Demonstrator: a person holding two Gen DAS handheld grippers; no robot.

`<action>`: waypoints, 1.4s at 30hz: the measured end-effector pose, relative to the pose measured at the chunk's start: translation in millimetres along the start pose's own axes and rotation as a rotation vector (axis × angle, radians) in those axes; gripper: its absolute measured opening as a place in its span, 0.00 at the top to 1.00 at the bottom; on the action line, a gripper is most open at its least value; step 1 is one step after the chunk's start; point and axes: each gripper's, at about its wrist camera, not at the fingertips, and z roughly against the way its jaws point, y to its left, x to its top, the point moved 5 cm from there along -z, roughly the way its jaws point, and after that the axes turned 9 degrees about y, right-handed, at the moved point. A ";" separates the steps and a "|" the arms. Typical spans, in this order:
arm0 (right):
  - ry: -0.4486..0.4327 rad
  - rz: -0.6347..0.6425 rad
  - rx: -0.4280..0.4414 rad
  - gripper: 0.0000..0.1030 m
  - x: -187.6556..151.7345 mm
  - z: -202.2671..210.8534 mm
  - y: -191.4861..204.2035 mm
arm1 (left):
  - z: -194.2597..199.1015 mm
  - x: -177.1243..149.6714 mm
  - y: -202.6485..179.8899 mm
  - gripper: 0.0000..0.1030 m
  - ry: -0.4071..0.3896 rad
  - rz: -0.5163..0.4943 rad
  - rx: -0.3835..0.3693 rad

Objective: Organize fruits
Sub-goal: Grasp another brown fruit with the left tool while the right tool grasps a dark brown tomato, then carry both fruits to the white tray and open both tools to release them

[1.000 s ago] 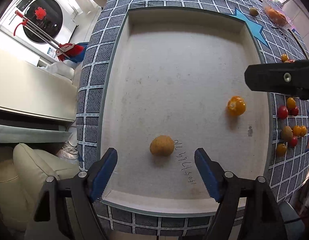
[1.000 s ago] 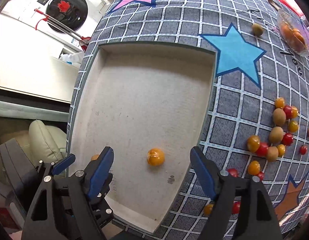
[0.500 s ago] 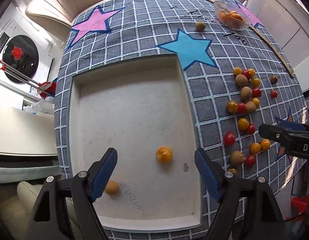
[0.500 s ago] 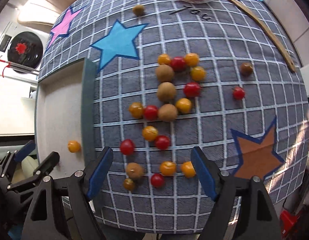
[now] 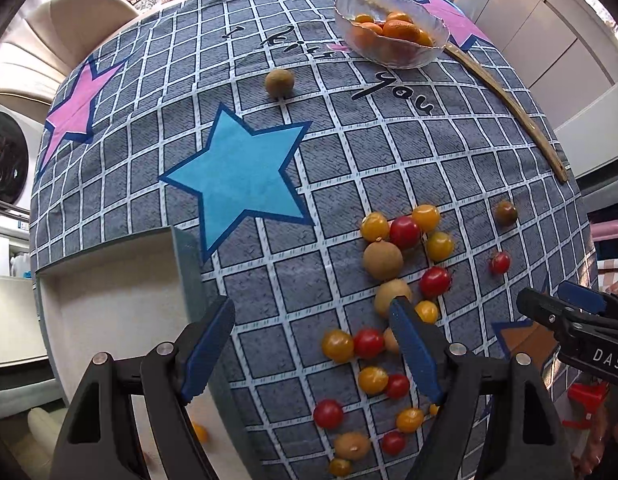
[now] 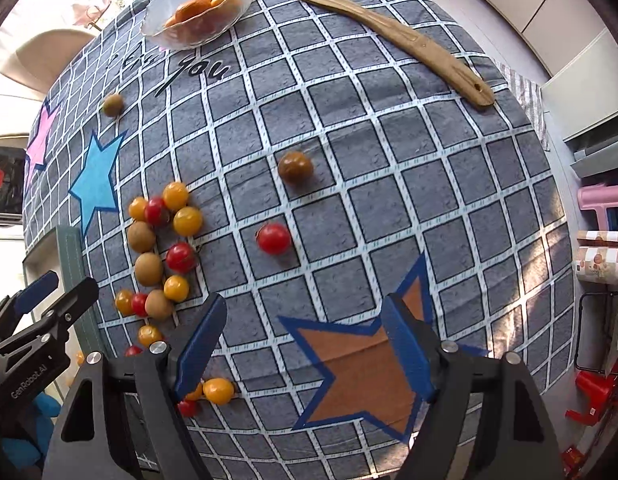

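Mostly, a star-patterned tablecloth [image 5: 389, 152] is filling both views, stretching ahead of each gripper. To the left of the left gripper [image 5: 311, 354], a grey tray [image 5: 185, 264] is sitting with its wall just beside the left finger; one small orange fruit [image 5: 199, 432] is lying inside it, partly hidden by that finger. Far ahead, a glass bowl [image 5: 425, 58] is holding orange fruits, with a long wooden stick [image 6: 389, 28] running beside it.

Both grippers are hanging wide open and holding nothing. The left one is hovering over the main cluster of fruit [image 5: 385, 304], red and yellow tomatoes mixed with round brown fruits, lying ahead of it and to its right. The right gripper [image 6: 305, 344] is hovering over bare cloth and a brown star; a lone red tomato [image 6: 274, 239] and a dark brown fruit [image 6: 295, 166] are lying ahead of it, well apart from the cluster.

The fruits are packed touching, so closing on one is likely to nudge neighbours rolling, perhaps off the table edge. Smooth tomatoes may also squirt out or bruise under a hard squeeze, and the two grippers risk colliding over the cluster.
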 end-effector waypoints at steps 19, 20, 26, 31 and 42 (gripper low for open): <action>-0.019 0.123 -0.061 0.33 85.0 -28.7 4.1 | -53.2 36.7 -39.5 0.29 0.064 0.021 0.023; -0.023 0.127 -0.066 0.35 90.8 -28.7 7.4 | -54.3 36.3 -39.6 0.29 0.063 0.026 0.026; -0.043 0.158 -0.122 0.58 111.2 -30.6 37.3 | -54.5 25.3 -34.0 0.44 0.052 0.040 0.027; -0.045 0.138 -0.096 0.78 92.3 -25.4 39.9 | -40.2 27.7 -32.0 0.75 0.041 0.021 0.003; -0.040 0.127 0.010 0.78 66.0 -12.4 33.7 | -2.7 10.6 -14.9 0.75 -0.019 0.033 -0.036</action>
